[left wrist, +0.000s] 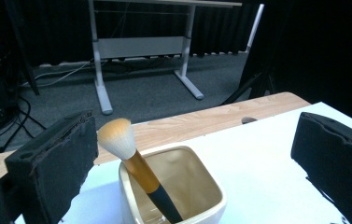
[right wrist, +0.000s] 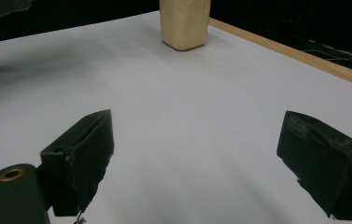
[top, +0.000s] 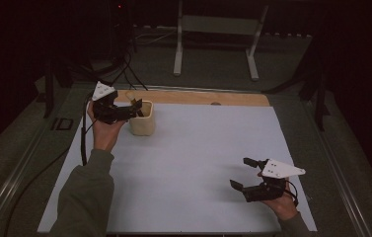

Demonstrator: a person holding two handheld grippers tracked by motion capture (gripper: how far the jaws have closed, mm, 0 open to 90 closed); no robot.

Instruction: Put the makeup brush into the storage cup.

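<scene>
A cream square cup (top: 142, 120) stands at the back left of the white mat (top: 198, 148). In the left gripper view a makeup brush (left wrist: 136, 168) leans inside the cup (left wrist: 197, 186), its pale bristle head up, orange ferrule and black handle below. My left gripper (top: 137, 108) hovers at the cup's rim, open. Its jaws stand wide on either side of the brush without touching it (left wrist: 197, 133). My right gripper (top: 242, 173) is open and holds nothing, low over the mat at the front right. It points toward the distant cup (right wrist: 184, 23).
A wooden table edge (top: 198, 97) runs behind the mat. Beyond it are a grey floor, cables (top: 124, 74) and a white desk frame (top: 215, 29). A black cable (top: 83, 143) trails from the left gripper.
</scene>
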